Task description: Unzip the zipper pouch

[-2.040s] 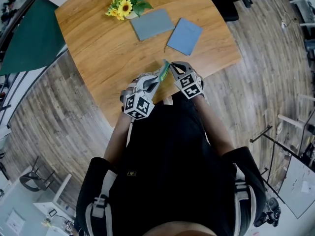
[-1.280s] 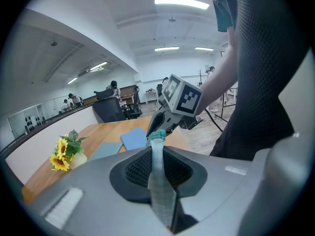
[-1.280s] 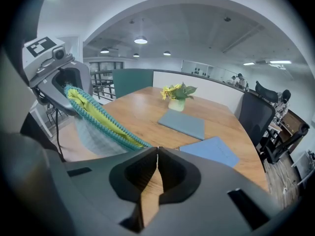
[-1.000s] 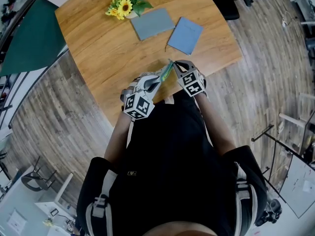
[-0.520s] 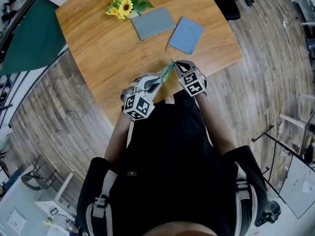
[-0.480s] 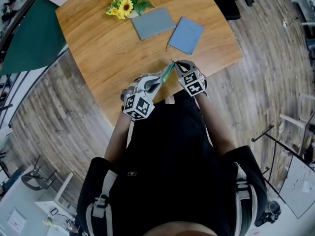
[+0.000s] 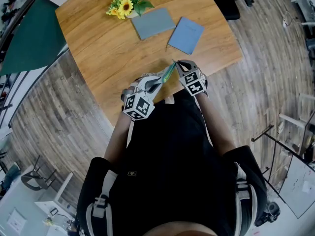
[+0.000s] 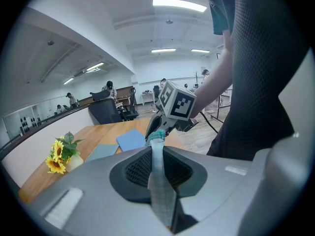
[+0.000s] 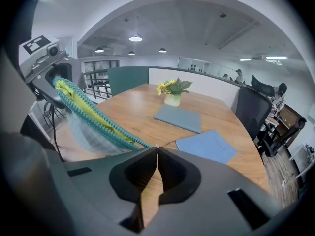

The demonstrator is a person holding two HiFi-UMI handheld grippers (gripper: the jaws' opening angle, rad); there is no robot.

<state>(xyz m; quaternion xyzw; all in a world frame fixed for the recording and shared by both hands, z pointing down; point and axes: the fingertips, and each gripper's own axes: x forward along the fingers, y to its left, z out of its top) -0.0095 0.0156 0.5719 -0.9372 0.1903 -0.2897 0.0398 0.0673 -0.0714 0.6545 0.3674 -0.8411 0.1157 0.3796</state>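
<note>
The zipper pouch (image 7: 167, 73) is a pale mesh bag with a teal zipper (image 9: 101, 118) and something yellow-green inside. It hangs stretched in the air between both grippers, over the table's near edge. My left gripper (image 7: 158, 79) is shut on one end of the pouch; the cloth (image 8: 160, 191) stands pinched between its jaws. My right gripper (image 9: 157, 149) is shut at the other end, where the zipper runs into its tips on a small metal pull. In the left gripper view, the right gripper (image 8: 156, 131) is just beyond the pouch's far end.
On the round wooden table (image 7: 108, 48) lie a grey-blue notebook (image 7: 152, 23) and a blue one (image 7: 185, 35). A small vase of sunflowers (image 7: 125, 4) stands at the far edge. A dark green panel (image 7: 29, 38) lies left of the table. Office chairs stand on the wood floor around it.
The right gripper has edged slightly to the right with the zipper end, away from the left gripper. The left gripper has kept still, holding the pouch.
</note>
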